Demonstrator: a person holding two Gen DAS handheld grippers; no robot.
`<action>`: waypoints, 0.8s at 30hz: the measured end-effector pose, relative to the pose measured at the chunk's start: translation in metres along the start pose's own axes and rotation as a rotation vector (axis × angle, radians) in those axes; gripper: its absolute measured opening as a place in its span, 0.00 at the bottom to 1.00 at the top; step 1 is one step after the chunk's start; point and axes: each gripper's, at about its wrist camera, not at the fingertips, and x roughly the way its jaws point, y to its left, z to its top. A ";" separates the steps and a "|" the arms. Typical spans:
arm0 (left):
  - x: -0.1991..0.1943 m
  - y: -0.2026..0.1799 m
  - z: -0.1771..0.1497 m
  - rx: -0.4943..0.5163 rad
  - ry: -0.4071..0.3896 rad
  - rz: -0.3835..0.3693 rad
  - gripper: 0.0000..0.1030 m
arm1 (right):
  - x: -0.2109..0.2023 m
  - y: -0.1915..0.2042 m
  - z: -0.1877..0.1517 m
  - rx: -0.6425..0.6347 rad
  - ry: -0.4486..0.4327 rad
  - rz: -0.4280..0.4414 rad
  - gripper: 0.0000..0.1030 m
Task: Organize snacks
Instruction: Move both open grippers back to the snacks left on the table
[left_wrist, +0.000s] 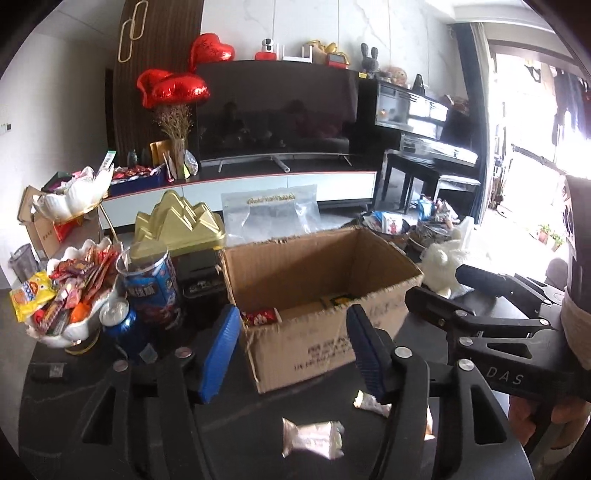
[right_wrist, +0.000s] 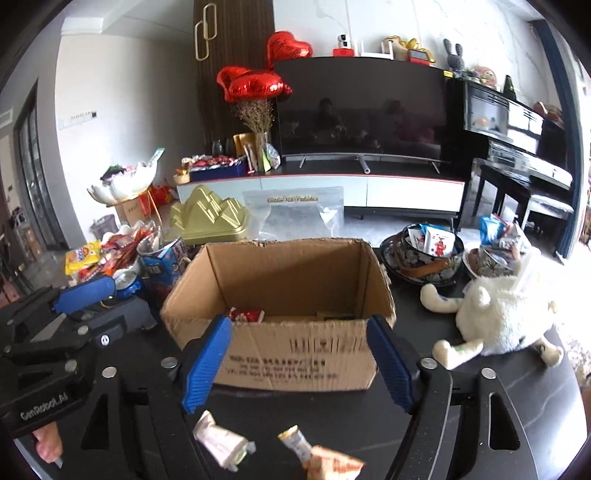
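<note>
An open cardboard box (left_wrist: 314, 325) (right_wrist: 288, 354) stands on the dark table with a red snack packet (left_wrist: 260, 316) (right_wrist: 246, 315) inside at its left. My left gripper (left_wrist: 293, 354) is open and empty, in front of the box. A pale wrapped snack (left_wrist: 312, 437) lies on the table between its fingers, a second one (left_wrist: 371, 402) by the right finger. My right gripper (right_wrist: 297, 365) is open and empty, facing the box. Below it lie a pale wrapped snack (right_wrist: 221, 441) and an orange-white one (right_wrist: 317, 456). The right gripper's body shows at the right of the left wrist view.
A shell-shaped dish of snacks (left_wrist: 62, 295) (right_wrist: 107, 254), a blue can (left_wrist: 122, 325) and a blue tube (left_wrist: 151, 284) stand left of the box. A gold tin (right_wrist: 208, 219) and a clear bag (right_wrist: 295, 214) are behind. Dark bowls of packets (right_wrist: 421, 251) and a white plush toy (right_wrist: 498, 314) are at the right.
</note>
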 end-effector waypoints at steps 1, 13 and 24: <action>-0.004 -0.001 -0.005 -0.004 0.002 -0.009 0.60 | -0.004 0.000 -0.003 0.003 0.000 -0.001 0.78; -0.022 -0.007 -0.043 0.023 0.002 0.017 0.67 | -0.025 -0.004 -0.048 0.048 0.030 -0.050 0.79; -0.008 -0.010 -0.075 0.020 0.052 0.013 0.72 | -0.018 -0.020 -0.082 0.124 0.108 -0.103 0.79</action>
